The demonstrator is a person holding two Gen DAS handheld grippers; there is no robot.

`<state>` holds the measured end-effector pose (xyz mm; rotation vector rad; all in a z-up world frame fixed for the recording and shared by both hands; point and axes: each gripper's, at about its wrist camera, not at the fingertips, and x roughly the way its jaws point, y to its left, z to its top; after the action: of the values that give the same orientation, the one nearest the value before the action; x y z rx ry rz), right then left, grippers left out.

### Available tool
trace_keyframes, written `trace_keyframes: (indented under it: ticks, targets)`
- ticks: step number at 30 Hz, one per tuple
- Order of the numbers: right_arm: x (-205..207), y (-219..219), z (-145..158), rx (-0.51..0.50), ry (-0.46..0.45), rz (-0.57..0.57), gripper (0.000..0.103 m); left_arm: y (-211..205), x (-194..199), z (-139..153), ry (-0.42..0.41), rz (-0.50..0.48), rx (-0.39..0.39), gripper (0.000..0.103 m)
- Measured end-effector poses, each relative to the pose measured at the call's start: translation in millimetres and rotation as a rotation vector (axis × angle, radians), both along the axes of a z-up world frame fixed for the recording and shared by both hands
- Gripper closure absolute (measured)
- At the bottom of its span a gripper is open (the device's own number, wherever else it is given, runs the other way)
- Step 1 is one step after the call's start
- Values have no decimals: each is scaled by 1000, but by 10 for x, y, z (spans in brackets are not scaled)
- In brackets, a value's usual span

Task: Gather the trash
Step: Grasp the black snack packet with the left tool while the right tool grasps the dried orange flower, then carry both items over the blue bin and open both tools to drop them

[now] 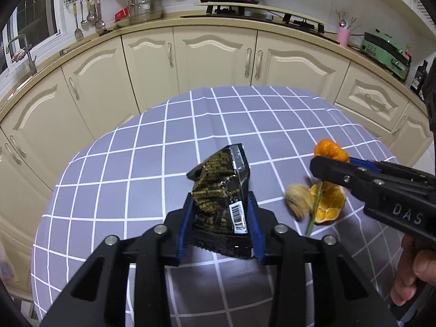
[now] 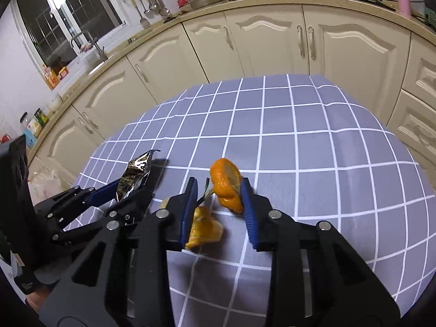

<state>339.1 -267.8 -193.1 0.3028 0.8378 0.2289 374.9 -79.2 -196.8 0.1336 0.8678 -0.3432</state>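
Note:
My left gripper (image 1: 220, 207) is shut on a crumpled black and gold snack wrapper (image 1: 220, 190), held above the checked tablecloth (image 1: 152, 158). The wrapper also shows in the right wrist view (image 2: 135, 175). My right gripper (image 2: 219, 190) has its jaws apart around an orange peel (image 2: 227, 185), which touches the right finger and a thin green stem. From the left wrist view that peel (image 1: 329, 150) sits at the right gripper's tip. A second orange peel (image 1: 328, 204) and a beige blurred scrap (image 1: 298, 201) lie on the cloth below it.
The round table carries a grey-blue checked cloth (image 2: 313, 141). Cream kitchen cabinets (image 1: 212, 54) curve behind it, with a stove, pots and utensils on the counter. A pale plastic bag (image 2: 46, 182) lies on the floor left of the table.

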Motion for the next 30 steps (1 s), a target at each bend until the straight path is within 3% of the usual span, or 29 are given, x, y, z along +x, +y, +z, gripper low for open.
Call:
trace_keyframes:
  ticks: [9,15,23,30]
  targets:
    - [-72,-268,62,84,-29,-29,75,152,-108,61,-21,19,-65,69]
    - [-403,-235,228,64,-66,-13,75,263,-326,121,-38,37,-130,70]
    - [-1002,-312,364,50,-99,10,75,274,-1040,325,-116,48,-182,70]
    - [-1540,-668,605,47,-174,-25,75,18,-1640,615,-189,16,-230,70]
